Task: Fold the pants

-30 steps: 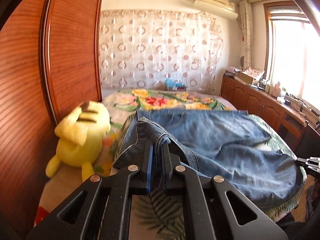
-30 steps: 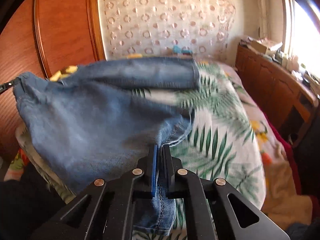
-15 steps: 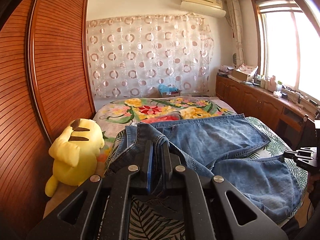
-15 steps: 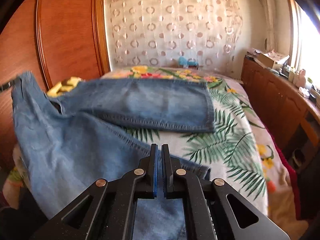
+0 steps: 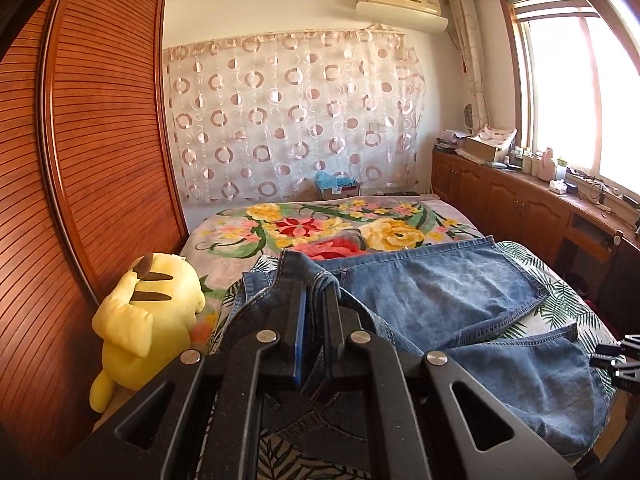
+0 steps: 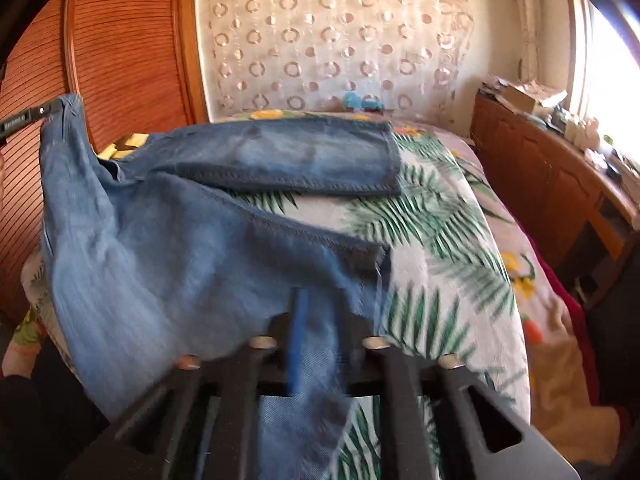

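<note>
The jeans [image 5: 440, 292] lie across the bed [image 6: 460, 240], one leg flat toward its far edge. Left gripper [image 5: 314, 300] pinches the waistband; right gripper [image 6: 320, 320] pinches the near leg's hem — keep both taut, then lay the edges even.

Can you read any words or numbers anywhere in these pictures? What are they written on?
No text can be read.
White lettering on the left gripper, seen at the edge of the right wrist view: too blurred to read.
A small label on the box at the head of the bed: too small to read.
The air conditioner shows no legible brand.
The jeans show no readable tag.
</note>
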The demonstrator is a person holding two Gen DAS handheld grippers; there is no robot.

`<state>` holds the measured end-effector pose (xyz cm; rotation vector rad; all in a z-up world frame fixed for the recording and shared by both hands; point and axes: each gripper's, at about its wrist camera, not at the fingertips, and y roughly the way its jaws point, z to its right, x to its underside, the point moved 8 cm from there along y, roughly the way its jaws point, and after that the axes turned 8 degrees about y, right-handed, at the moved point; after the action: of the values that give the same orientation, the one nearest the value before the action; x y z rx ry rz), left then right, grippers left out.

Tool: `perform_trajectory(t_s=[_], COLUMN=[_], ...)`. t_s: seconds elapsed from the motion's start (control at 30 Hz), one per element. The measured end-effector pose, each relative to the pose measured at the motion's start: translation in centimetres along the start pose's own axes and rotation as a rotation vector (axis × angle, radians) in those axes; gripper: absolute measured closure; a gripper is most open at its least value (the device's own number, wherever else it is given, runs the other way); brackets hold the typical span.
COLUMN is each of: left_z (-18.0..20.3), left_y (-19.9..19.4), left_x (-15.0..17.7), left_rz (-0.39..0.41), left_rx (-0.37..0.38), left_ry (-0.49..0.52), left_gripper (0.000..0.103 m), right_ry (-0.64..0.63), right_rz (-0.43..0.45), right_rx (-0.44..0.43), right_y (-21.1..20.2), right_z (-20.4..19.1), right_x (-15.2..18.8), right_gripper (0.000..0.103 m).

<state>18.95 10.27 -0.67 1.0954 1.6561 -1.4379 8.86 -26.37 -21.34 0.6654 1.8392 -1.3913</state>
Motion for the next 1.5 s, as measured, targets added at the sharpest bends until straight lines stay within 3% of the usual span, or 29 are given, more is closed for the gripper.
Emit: perform_trajectory(t_s=[0.07, 0.13, 0.4, 0.5, 0.53, 0.67, 0.93, 1.13, 1.43, 1.5], left_z=[0.0, 0.0, 0.0, 0.0, 0.0, -0.5, -2.1, -3.5, -4.0, -3.9], left_y=[0.5, 1.0, 3.4, 4.9, 5.4, 7.2, 8.5, 10.2, 14.7, 15.9], left_x=[-0.4, -0.8, -1.9, -2.2, -2.2, -2.2, -3.2, -3.8, -1.6, -0.7], left_rz=[-0.003, -0.007, -0.016, -0.021, -0.024, -0.039, -0.033, -0.044, -0.124, -0.150], left_rx=[-0.005, -0.010, -0.008, -0.008, -0.007, -0.006, -0.007, -0.016, -0.021, -0.019], left_ry=[0.004, 0.011, 0.015, 0.024, 0.025, 0.014, -0.018, -0.037, -0.033, -0.031], left_gripper=[0.095, 0.095, 0.095, 0.095, 0.095, 0.095, 0.095, 0.095, 0.095, 0.095], right_ry=[0.016, 0.022, -0.003, -0.027, -0.032, -0.029, -0.058, -0.089, -0.059, -0.044], right_rz=[-0.019, -0.044, -0.067, -0.073, -0.078, -0.113, -0.014, 0.044, -0.051, -0.068], right_rx=[0.006, 0.022, 0.024, 0.005, -0.004, -0.053, -0.028, -0.008, -0.003, 0.004], right_y=[0.2, 0.2, 0.2, 0.3, 0.3, 0.8, -0.6, 0.7, 9.0, 10.0], right_z=[0.6, 0.9, 0.7, 0.0, -0.1, 0.2, 1.7, 1.3, 1.3, 1.5], right_x=[1.2, 1.8, 2.6, 2.2, 2.1, 1.3, -5.0, -10.3, -11.2, -11.0], right_gripper=[0.061, 0.056, 0.055, 0.074, 0.086, 0.095, 0.096, 0.096, 0.095, 0.086])
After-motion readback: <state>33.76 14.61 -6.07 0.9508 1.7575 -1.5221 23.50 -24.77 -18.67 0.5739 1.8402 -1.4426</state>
